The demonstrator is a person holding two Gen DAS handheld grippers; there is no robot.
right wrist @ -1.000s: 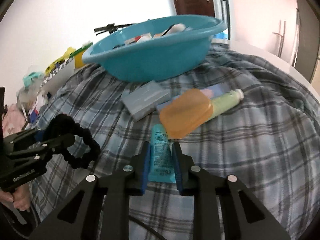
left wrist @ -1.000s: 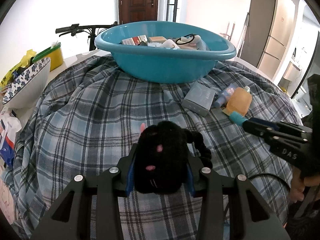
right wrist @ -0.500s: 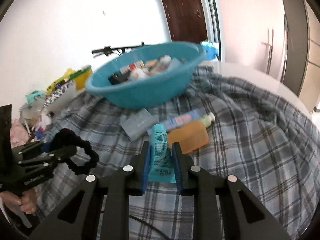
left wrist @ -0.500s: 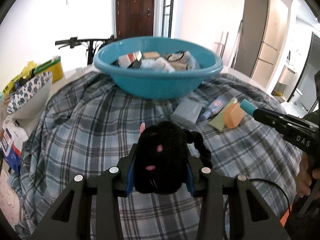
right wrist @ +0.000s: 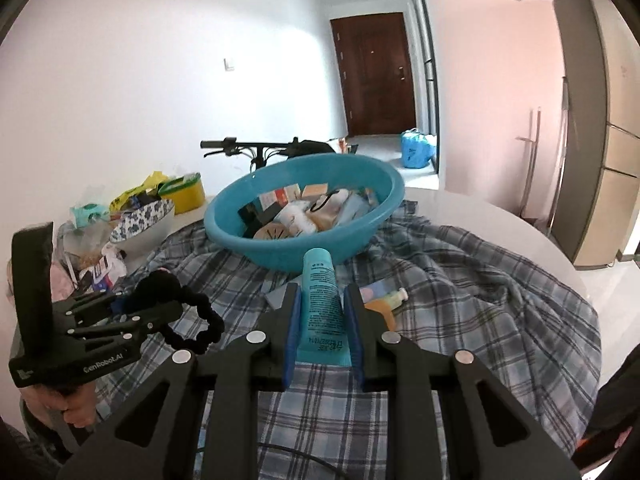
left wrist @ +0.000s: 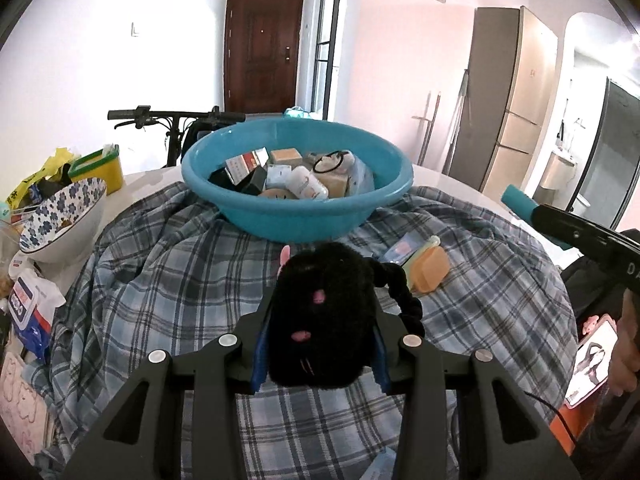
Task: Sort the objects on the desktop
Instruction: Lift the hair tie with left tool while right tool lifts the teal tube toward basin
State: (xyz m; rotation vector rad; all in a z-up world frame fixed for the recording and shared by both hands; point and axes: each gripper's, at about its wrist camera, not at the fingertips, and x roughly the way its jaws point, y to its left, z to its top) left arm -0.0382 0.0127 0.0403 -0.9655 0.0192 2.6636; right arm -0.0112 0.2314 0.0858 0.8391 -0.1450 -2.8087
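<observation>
My right gripper [right wrist: 322, 312] clamps a teal tube [right wrist: 322, 308] above the plaid cloth [right wrist: 480, 280]; my left gripper [right wrist: 160, 300] grips a black plush scrunchie [right wrist: 192, 320]; teal basin [right wrist: 360, 240] beyond.

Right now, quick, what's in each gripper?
Left gripper: shut on the fluffy black hair tie.
Right gripper: shut on the teal tube.

Two fisheye views, each looking forward and slightly down along its own gripper's fingers, close above a plaid cloth [left wrist: 160, 280]. Both face a blue basin [left wrist: 296, 216] nearby, with a brown door [right wrist: 376, 76] far behind. The left view looks straight on; the right view looks from the right side.
</observation>
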